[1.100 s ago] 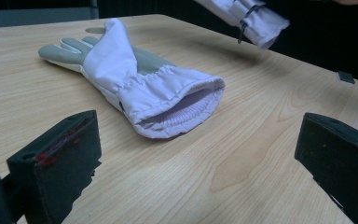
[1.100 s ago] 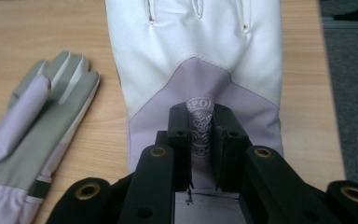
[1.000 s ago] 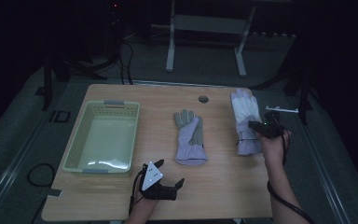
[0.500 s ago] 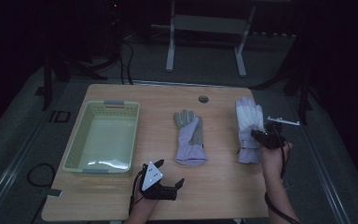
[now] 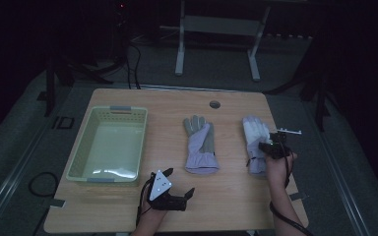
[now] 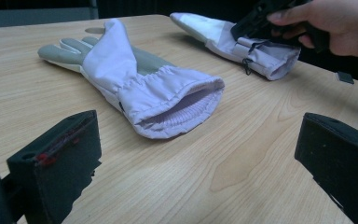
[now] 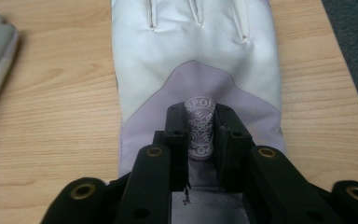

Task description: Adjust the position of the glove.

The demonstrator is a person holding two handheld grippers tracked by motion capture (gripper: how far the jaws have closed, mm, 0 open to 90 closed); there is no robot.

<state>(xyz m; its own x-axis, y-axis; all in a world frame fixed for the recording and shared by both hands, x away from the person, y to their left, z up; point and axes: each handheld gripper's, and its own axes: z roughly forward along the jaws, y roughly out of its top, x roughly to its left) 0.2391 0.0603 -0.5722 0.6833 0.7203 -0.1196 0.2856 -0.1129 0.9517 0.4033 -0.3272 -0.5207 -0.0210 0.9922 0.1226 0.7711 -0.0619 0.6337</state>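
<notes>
Two lilac and white winter gloves lie on the wooden table. The middle glove (image 5: 200,145) (image 6: 135,79) rests flat with its cuff toward me. The right glove (image 5: 255,135) (image 7: 191,46) (image 6: 242,39) lies flat, fingers pointing away. My right gripper (image 5: 270,147) (image 7: 200,114) is low over its cuff end. Its narrow jaws still pinch a fold of fabric with a round logo, though they have just been opening a little. My left gripper (image 5: 178,182) (image 6: 196,140) rests near the table's front edge, open, with nothing between its jaws, facing the middle glove's cuff.
A pale green plastic basket (image 5: 78,162) stands on the left side of the table. A round cable hole (image 5: 214,104) sits near the table's far edge. Dark floor and metal stand legs (image 5: 179,49) lie beyond the table.
My right hand has come down and toward the front edge with the right glove, which now lies flat on the table. The left gripper has kept still.
</notes>
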